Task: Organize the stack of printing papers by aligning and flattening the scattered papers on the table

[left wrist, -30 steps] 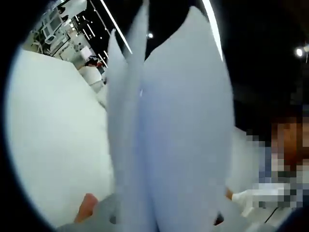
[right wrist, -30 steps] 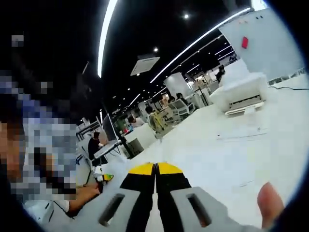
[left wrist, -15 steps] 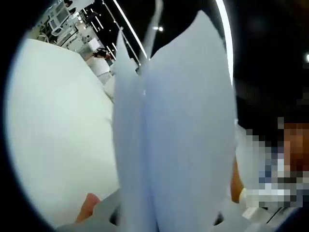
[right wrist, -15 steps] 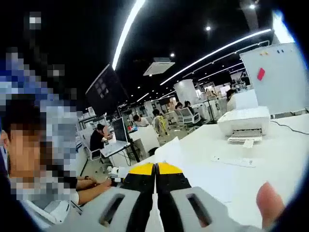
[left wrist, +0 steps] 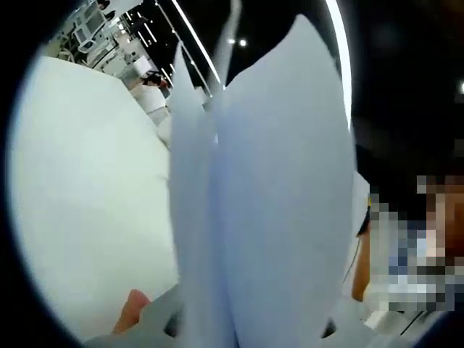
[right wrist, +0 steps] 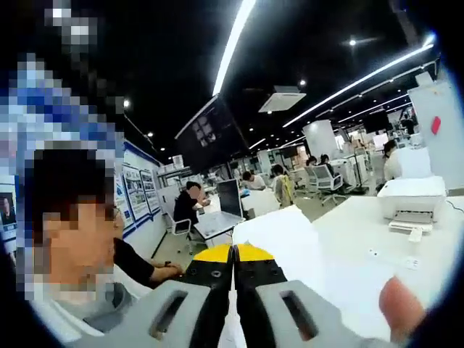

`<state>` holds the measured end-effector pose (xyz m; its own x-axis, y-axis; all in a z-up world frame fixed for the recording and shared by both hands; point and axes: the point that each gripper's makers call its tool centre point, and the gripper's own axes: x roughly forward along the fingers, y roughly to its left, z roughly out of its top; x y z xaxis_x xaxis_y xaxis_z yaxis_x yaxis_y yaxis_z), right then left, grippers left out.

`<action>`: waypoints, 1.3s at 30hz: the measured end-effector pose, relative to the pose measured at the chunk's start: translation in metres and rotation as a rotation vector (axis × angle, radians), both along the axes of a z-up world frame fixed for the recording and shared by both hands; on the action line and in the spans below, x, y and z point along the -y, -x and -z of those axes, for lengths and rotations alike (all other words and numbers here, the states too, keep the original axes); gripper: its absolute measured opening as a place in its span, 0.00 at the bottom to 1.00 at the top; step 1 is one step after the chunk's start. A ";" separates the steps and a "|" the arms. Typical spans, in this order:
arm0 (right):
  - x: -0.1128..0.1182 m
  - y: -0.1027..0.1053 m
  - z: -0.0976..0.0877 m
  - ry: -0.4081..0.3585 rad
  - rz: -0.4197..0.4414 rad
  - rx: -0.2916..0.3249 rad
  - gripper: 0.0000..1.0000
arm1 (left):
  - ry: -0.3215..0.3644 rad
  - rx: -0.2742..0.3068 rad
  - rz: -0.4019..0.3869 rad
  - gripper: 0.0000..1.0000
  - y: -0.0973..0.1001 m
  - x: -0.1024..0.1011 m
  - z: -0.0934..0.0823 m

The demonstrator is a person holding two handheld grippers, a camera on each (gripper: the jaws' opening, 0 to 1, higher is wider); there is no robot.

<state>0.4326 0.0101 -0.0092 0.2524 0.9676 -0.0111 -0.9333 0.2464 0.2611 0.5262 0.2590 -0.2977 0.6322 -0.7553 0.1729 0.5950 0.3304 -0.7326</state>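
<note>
Left tongs (left wrist: 217, 337) grip the papers (left wrist: 268, 203), which stand upright close before the lens over the white tabletop (left wrist: 87, 203). Right tongs (right wrist: 233, 254) sit closed with papers (right wrist: 279, 235) pinched between the yellow tips; a printer (right wrist: 412, 203) stands far off

Long ceiling light strips (right wrist: 233, 36) are glowing against a dark ceiling, lighting the white table (right wrist: 377, 268) brightly. In the left gripper view the close papers (left wrist: 268, 217) are blurring softly. Fisheye distortion is bending both views at their edges
</note>
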 end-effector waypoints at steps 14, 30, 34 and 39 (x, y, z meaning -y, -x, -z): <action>-0.055 0.045 0.011 0.049 -0.178 0.005 0.00 | 0.013 0.001 -0.011 0.06 -0.006 -0.008 0.000; -0.104 -0.052 0.109 0.127 -0.157 -0.232 0.00 | 0.018 -0.002 -0.005 0.06 -0.004 -0.005 0.000; -0.111 -0.093 0.133 0.165 -0.137 -0.279 0.00 | 0.022 0.000 -0.006 0.06 -0.004 -0.006 -0.001; -0.111 -0.122 0.138 0.148 -0.117 -0.334 0.00 | 0.026 -0.002 -0.007 0.06 -0.006 -0.009 0.000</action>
<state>0.5542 0.1209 -0.1476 0.0992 0.9713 -0.2161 -0.8271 0.2012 0.5248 0.5323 0.2683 -0.2972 0.6379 -0.7459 0.1916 0.5915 0.3152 -0.7421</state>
